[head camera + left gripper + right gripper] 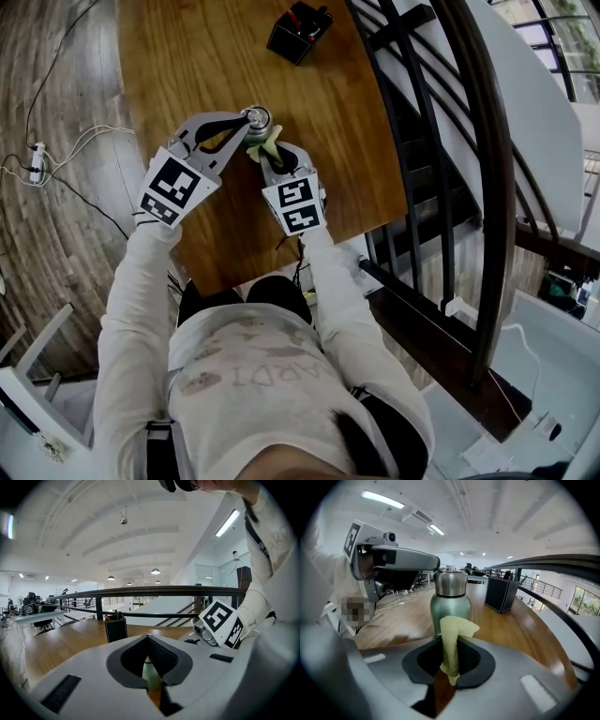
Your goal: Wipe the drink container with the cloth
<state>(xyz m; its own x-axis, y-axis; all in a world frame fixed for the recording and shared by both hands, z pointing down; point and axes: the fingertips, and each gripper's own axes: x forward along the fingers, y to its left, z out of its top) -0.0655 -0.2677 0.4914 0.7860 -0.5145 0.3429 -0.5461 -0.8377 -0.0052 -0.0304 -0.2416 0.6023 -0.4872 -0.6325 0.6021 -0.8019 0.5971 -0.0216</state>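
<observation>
A green drink container (449, 605) with a steel cap (257, 118) stands upright on the wooden table (187, 56). My left gripper (246, 127) reaches it from the left and is shut on its top; a sliver of its pale green body (151, 676) shows between the pads. My right gripper (270, 156) sits just in front of the bottle, shut on a yellow-green cloth (452, 637). The cloth stands up from the jaws and its top lies against the bottle's side. In the head view the cloth (266, 142) shows right below the cap.
A black pen holder (299, 30) stands farther back on the table, apart from the bottle. A dark stair railing (441, 141) runs along the table's right edge. Cables and a power strip (37, 159) lie on the floor to the left.
</observation>
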